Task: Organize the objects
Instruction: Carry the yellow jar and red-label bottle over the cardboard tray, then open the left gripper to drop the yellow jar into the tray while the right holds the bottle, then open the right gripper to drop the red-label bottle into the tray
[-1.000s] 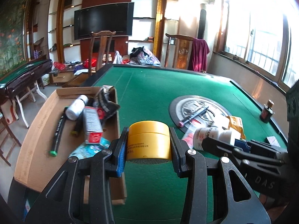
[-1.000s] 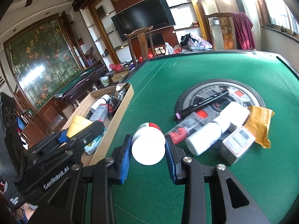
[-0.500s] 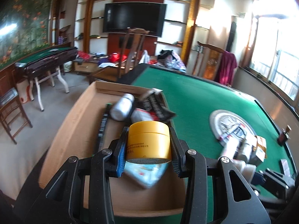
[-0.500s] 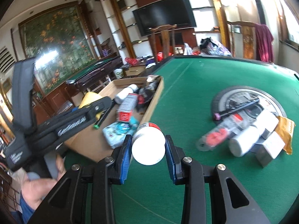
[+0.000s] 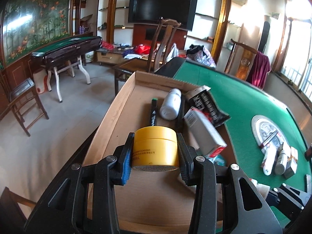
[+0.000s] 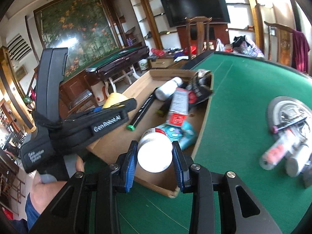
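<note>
Left gripper pinches a yellow round plastic jar at lower centre; right gripper pinches a white-capped bottle above a shallow cardboard box.

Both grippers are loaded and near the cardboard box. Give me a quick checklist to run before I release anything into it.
1. Left gripper clamped on the yellow jar: ok, both pads press its sides.
2. Right gripper clamped on the white bottle: ok.
3. Yellow jar over the cardboard box: ok, bare box floor shows beneath and around it.
4. White bottle over the box: cannot tell, it sits at the box's near corner, by the rim.
5. Free spot for the jar: ok, the box's left half is bare; the black marker and red-and-white carton lie to the right.
6. Grippers clear of each other: ok, apart in the right wrist view.
</note>
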Demonstrator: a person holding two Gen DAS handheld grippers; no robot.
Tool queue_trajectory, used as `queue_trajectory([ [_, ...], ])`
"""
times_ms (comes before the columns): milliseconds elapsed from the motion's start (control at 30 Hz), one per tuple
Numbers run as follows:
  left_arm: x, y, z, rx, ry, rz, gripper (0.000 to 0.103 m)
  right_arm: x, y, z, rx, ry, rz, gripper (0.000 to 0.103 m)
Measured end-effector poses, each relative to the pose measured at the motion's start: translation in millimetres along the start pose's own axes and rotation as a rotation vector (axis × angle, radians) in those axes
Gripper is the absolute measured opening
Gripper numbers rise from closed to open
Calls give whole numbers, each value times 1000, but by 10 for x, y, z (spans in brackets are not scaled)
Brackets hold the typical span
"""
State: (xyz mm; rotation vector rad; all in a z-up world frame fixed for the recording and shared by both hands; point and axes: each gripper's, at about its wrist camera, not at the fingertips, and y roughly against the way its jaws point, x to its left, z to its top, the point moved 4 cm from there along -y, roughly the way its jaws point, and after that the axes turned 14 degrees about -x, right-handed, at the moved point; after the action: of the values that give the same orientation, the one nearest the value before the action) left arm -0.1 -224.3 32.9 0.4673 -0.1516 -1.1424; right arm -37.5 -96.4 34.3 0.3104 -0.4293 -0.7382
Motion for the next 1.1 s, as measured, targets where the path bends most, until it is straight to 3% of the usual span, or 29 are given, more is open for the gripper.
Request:
queue_trajectory([
  [200, 18, -107, -90, 53, -12, 30, 40, -2, -214, -71, 22, 10, -18, 34],
  [633, 2, -166, -178, 88, -43, 56, 40, 12, -279, -191, 55, 22, -27, 34],
  [933, -30, -139, -158, 64, -59, 57, 42, 6, -223, -181, 61, 41, -37, 35],
  [1100, -61, -47, -79, 5, -65, 56, 42, -31, -110, -113, 26, 18, -27, 35],
])
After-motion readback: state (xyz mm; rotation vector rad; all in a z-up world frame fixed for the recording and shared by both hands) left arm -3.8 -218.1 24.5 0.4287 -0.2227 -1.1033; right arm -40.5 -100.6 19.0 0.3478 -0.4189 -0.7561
